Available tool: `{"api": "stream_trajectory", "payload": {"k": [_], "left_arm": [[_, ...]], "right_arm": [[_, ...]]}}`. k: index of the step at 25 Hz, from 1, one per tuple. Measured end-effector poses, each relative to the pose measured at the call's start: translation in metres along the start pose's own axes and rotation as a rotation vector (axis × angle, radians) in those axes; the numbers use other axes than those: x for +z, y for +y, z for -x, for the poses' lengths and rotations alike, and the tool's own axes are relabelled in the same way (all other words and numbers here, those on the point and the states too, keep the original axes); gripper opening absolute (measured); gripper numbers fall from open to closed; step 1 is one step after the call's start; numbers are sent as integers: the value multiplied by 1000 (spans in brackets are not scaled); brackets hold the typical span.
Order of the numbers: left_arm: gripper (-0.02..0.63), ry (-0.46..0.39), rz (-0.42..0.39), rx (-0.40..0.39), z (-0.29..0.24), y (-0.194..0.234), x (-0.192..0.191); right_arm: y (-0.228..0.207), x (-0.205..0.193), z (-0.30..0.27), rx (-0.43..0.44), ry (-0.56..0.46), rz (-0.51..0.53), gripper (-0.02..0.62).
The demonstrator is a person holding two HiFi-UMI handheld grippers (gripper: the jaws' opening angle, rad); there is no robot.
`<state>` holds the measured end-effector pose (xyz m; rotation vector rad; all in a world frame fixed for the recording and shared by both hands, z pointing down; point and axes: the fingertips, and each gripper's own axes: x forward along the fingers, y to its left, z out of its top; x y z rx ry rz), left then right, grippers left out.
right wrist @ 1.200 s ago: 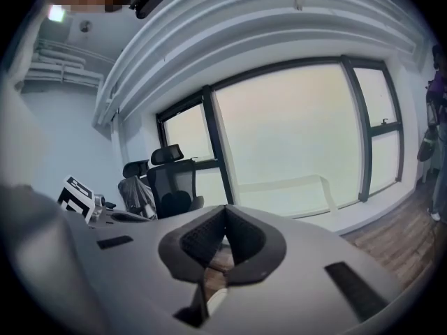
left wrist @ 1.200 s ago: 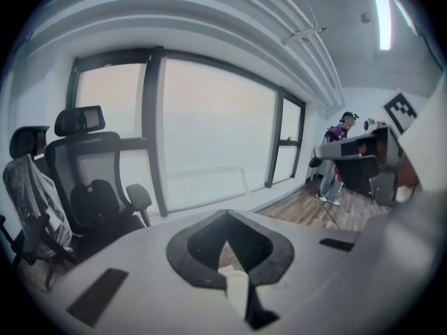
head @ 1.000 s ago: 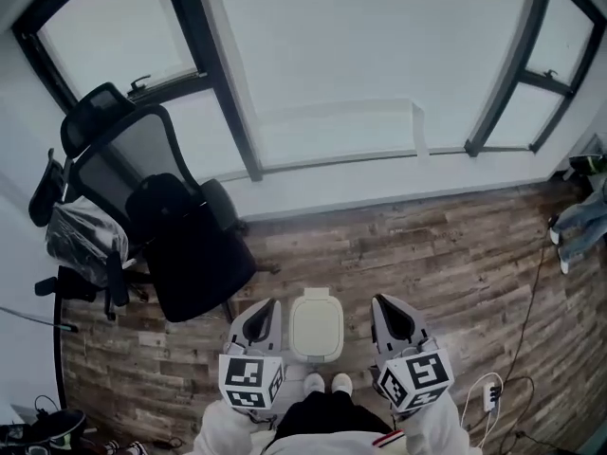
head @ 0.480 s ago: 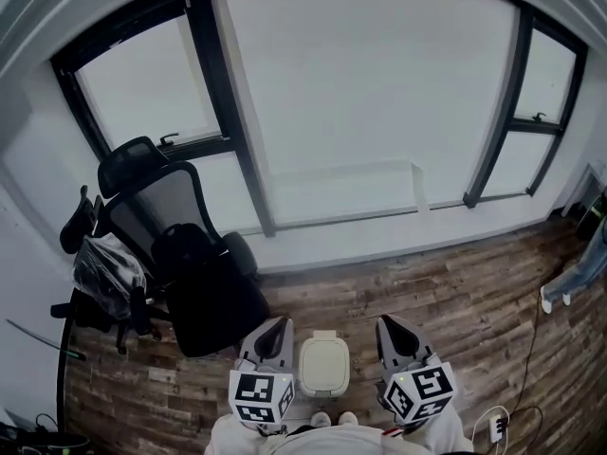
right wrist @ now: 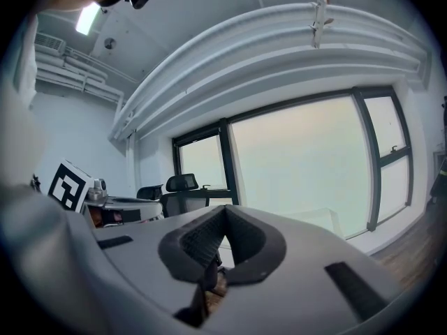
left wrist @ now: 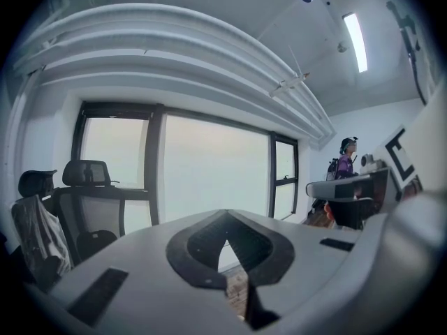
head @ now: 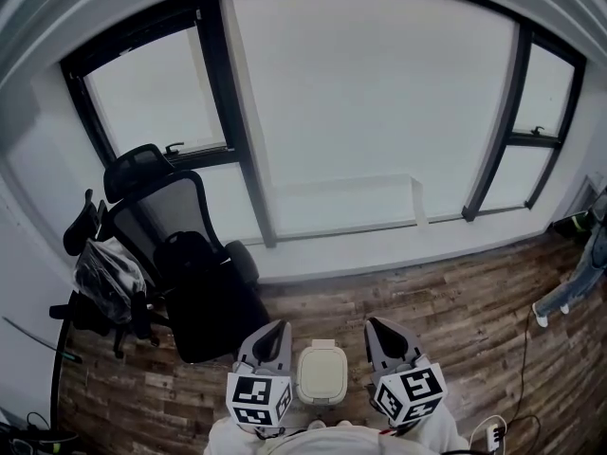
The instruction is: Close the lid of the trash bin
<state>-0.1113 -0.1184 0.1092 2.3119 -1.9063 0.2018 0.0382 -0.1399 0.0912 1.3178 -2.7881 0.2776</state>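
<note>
In the head view a small white trash bin (head: 321, 375) stands on the wooden floor just ahead of me, its lid lying flat on top. My left gripper (head: 274, 329) hangs to the bin's left and my right gripper (head: 377, 325) to its right, both apart from it. Each gripper's jaws meet at the tip with nothing between them. The left gripper view shows my left gripper (left wrist: 225, 218) shut and aimed at the window. The right gripper view shows my right gripper (right wrist: 224, 212) shut likewise. Neither gripper view shows the bin.
A black office chair (head: 197, 287) stands close to the bin's left, with a second chair holding a bag (head: 106, 282) beyond it. A large window (head: 370, 121) fills the far wall. A person's legs (head: 569, 287) show at the right edge, and a cable (head: 493, 432) lies bottom right.
The head view has tilted up, so the bin and both grippers sit lower in the frame. The grippers stay either side of the bin, both still shut.
</note>
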Motion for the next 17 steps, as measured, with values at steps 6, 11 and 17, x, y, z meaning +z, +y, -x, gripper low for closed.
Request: {"api": "stream_trajectory", "payload": {"k": [6,11,17], "left_arm": [[8,-8,4,0,-5,5,-1],[9,1,2,-15,1,4,-9],[9,-12,-29,-33,8,12,-14]], "right_arm": [[-8,8,-5,-18,-19,-1,23],[-2,0,-2,-32,-12,-15,23],[13,-9,-7,-38,-19,-6,23]]}}
